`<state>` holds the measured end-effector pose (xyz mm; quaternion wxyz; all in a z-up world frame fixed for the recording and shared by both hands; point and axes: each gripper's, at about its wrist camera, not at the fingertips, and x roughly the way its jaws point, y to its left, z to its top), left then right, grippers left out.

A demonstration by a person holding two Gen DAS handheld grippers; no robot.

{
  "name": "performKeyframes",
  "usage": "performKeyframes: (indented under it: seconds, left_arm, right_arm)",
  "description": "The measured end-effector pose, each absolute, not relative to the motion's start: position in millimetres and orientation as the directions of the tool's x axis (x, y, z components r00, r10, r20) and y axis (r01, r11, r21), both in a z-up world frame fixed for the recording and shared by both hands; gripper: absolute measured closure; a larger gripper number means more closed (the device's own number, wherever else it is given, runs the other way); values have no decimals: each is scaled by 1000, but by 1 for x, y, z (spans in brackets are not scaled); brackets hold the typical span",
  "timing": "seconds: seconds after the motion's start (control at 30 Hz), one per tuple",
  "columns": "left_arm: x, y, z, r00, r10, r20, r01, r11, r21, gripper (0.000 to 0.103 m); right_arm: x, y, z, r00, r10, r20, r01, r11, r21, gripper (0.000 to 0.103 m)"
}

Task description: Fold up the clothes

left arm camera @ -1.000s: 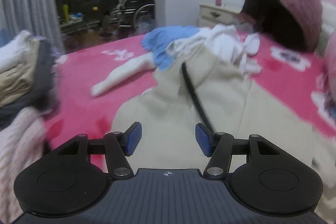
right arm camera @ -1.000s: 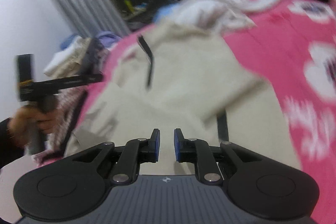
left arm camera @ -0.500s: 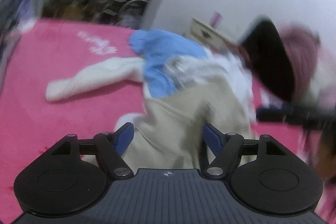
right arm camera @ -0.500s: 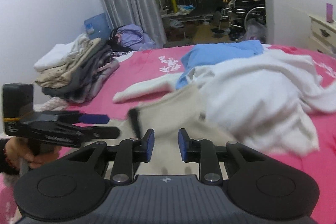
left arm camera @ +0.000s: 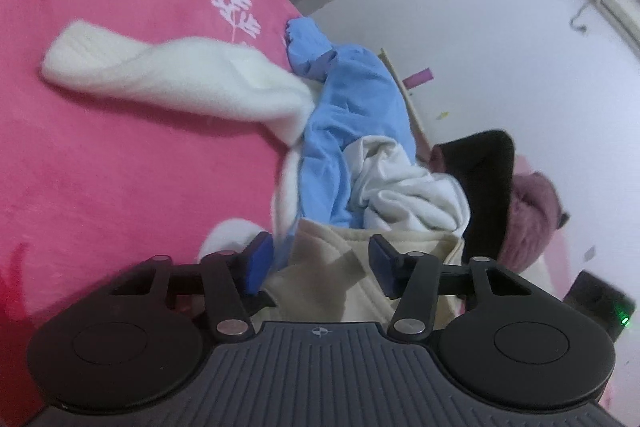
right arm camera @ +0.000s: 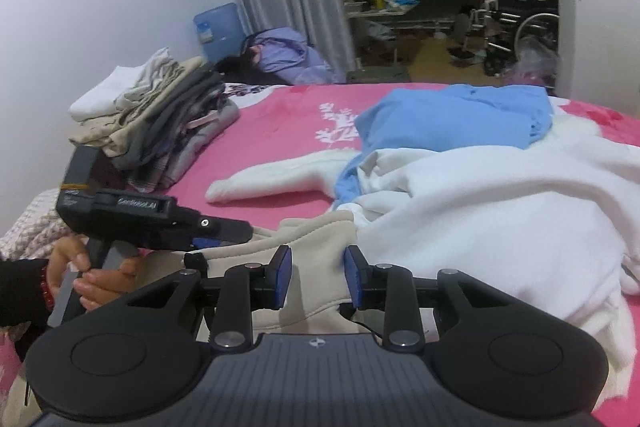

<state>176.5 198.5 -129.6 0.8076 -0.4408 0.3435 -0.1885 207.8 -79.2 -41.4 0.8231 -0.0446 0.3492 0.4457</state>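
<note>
Beige garment [right arm camera: 316, 247]: lower part hidden behind right tool body. Left tool's [right arm camera: 224, 229] tips buried in cloth, grip unclear. Wheelchair [right arm camera: 528, 23] cut off by wall.

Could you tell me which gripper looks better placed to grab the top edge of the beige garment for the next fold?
Right, probably. The right gripper already has the beige garment's raised edge between its parted pads. The left gripper, whose jaws have just been closing, straddles a flatter fold of it without pinching.

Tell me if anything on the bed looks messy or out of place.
The unfolded heap: a white garment and a blue garment lie crumpled together, overlapping the beige garment, unlike the tidy folded stack at the bed's far corner.
</note>
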Motion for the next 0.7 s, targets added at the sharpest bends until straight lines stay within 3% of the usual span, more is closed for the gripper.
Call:
performKeyframes:
  seconds: [0.07, 0.23, 0.4, 0.43, 0.5, 0.7]
  left_arm:
    - [177, 197, -130, 696, -606, -385, 6, 542, -840, 62]
    - [180, 192, -130, 706, -583, -401, -1, 566, -825, 63]
    - [182, 189, -128, 720, -574, -391, -6, 558, -830, 67]
    - [180, 187, -126, 724, -568, -391, -2, 566, -824, 73]
    - [177, 186, -122, 733, -558, -389, 4, 576, -818, 78]
    - [165, 181, -105, 750, -552, -363, 40, 586, -809, 83]
  right_arm:
    - [210, -78, -42, 352, 706, -614, -769, 592, 240, 71]
    - [222, -75, -46, 358, 689, -631, -743, 619, 254, 71]
    - [233, -73, -52, 310, 713, -629, -705, 616, 351, 61]
    - [232, -71, -53, 306, 712, -632, -710, 613, 347, 63]
    - [226, -69, -50, 317, 699, -641, -724, 615, 312, 82]
    - [212, -77, -38, 330, 699, -634, -741, 608, 285, 91]
